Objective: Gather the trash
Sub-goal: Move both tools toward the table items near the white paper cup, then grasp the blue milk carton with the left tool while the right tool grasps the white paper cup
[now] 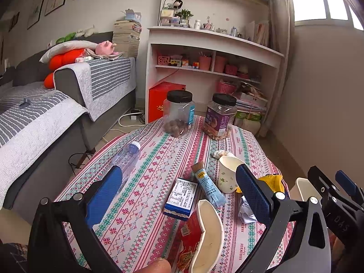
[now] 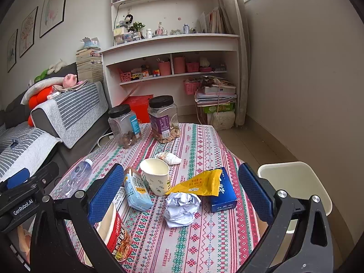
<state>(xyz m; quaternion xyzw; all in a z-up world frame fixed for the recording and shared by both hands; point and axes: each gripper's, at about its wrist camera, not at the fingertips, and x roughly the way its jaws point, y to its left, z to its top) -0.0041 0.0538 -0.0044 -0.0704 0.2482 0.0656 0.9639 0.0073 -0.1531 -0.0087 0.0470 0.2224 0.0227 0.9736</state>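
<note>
Trash lies on a patterned tablecloth. My right gripper hovers open above a crumpled paper ball, a yellow wrapper and a blue box. Beyond them are a paper cup, a light-blue carton and a used tissue. My left gripper is open over a labelled blue box and a squashed red noodle cup. A clear plastic bottle lies beside its left finger. Neither gripper holds anything.
A white bin stands off the table's right edge. Two black-lidded snack jars stand at the far end. A grey sofa runs along the left, and white shelves stand behind the table.
</note>
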